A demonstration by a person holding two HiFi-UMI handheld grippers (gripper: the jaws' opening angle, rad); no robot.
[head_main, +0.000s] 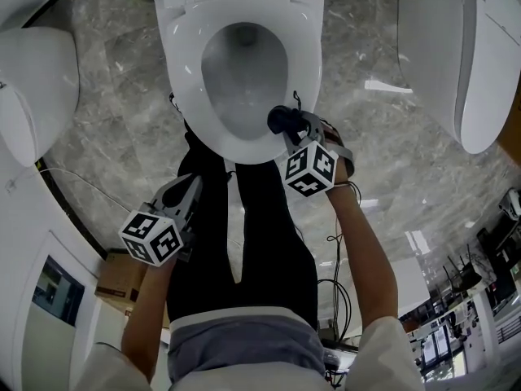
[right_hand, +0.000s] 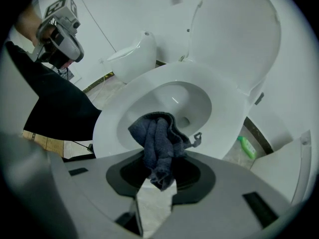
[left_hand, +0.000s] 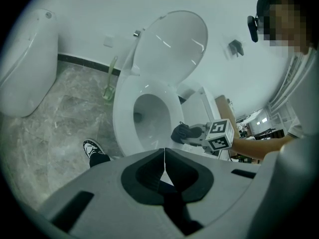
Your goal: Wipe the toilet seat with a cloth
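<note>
The white toilet seat lies down over the bowl, with its lid raised. My right gripper is shut on a bunched dark blue cloth. The cloth rests against the seat's front rim, on the right side of the head view. In the left gripper view the cloth sits at the seat's near right edge. My left gripper hangs lower left of the bowl, away from the seat. Its jaws are shut with nothing between them.
A white fixture stands to the left and another to the right. A green bottle lies on the marble floor behind the toilet. The person's black trouser legs and a shoe are close to the bowl's front. Cables trail on the floor.
</note>
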